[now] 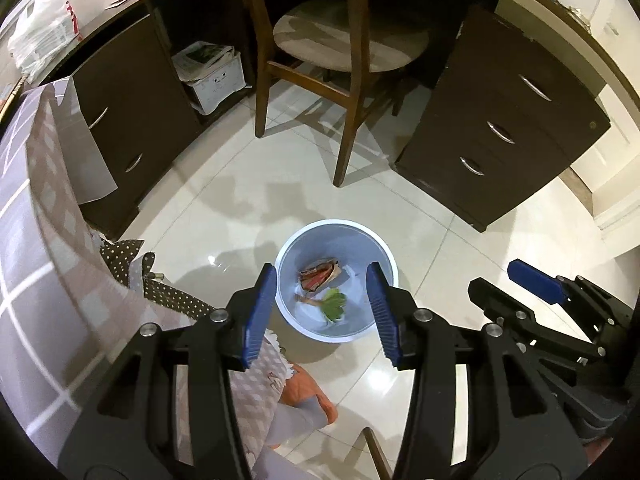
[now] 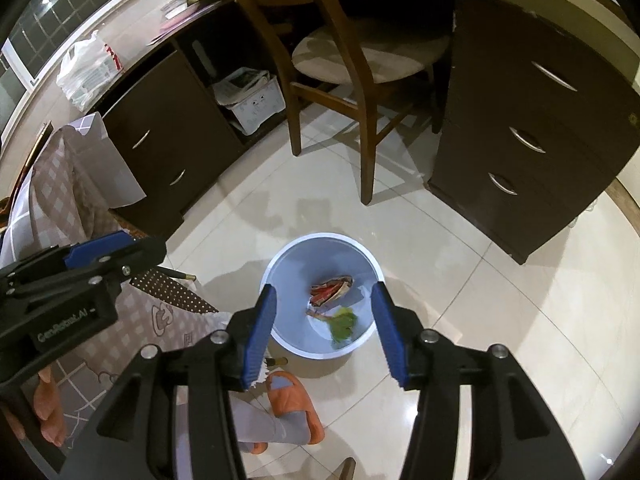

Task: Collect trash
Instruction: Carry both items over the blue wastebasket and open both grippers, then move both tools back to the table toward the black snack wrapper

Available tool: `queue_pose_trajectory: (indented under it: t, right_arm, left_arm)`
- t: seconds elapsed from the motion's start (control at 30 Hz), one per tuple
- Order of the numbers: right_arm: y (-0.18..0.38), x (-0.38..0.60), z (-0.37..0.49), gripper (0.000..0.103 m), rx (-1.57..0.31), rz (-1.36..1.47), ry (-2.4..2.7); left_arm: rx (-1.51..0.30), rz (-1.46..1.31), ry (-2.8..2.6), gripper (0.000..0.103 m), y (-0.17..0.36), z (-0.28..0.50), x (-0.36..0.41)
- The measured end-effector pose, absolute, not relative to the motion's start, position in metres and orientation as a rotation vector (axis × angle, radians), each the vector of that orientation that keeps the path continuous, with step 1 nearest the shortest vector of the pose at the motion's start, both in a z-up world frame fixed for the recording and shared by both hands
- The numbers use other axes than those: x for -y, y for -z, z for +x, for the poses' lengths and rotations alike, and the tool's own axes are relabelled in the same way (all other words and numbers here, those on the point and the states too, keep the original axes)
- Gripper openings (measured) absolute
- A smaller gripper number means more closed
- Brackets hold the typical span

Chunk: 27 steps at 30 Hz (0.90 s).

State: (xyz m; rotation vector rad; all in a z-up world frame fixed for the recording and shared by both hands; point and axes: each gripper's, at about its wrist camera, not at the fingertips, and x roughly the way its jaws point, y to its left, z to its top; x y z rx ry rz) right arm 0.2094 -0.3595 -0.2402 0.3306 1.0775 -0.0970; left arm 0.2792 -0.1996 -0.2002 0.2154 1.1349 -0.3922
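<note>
A pale blue round bin point(image 1: 372, 246) stands on the tiled floor below both grippers; it also shows in the right wrist view point(image 2: 280, 264). Inside it lie a crumpled red and brown wrapper point(image 1: 320, 275) point(image 2: 331, 289) and a green leaf with a stem point(image 1: 333, 304) point(image 2: 343, 323). My left gripper point(image 1: 322, 312) is open and empty, high above the bin. My right gripper point(image 2: 324, 332) is open and empty too, also above the bin. The right gripper shows at the right of the left wrist view point(image 1: 536, 280); the left gripper shows at the left of the right wrist view point(image 2: 100, 252).
A wooden chair point(image 1: 348, 48) stands behind the bin between two dark drawer cabinets point(image 1: 132, 120) point(image 1: 504, 132). A white crate of papers point(image 1: 216, 76) sits under the desk. A checked cloth point(image 1: 48, 240) covers a surface at the left. An orange slipper point(image 2: 294, 404) is on the floor.
</note>
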Motion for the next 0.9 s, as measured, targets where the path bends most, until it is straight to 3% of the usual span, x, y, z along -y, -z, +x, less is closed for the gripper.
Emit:
queue_pose_trajectory:
  t: [0.53, 0.9]
  right_arm:
    - [0.171, 0.349, 0.142, 0.050, -0.933, 0.287, 0.137]
    - [0.110, 0.309, 0.097, 0.065, -0.788, 0.217, 0.099]
  left_arm:
    - [-1.010, 0.158, 0.481, 0.053, 0.131, 0.208, 0.187]
    - [-0.855, 0.106, 0.460, 0.059, 0.069, 0.157, 0.139]
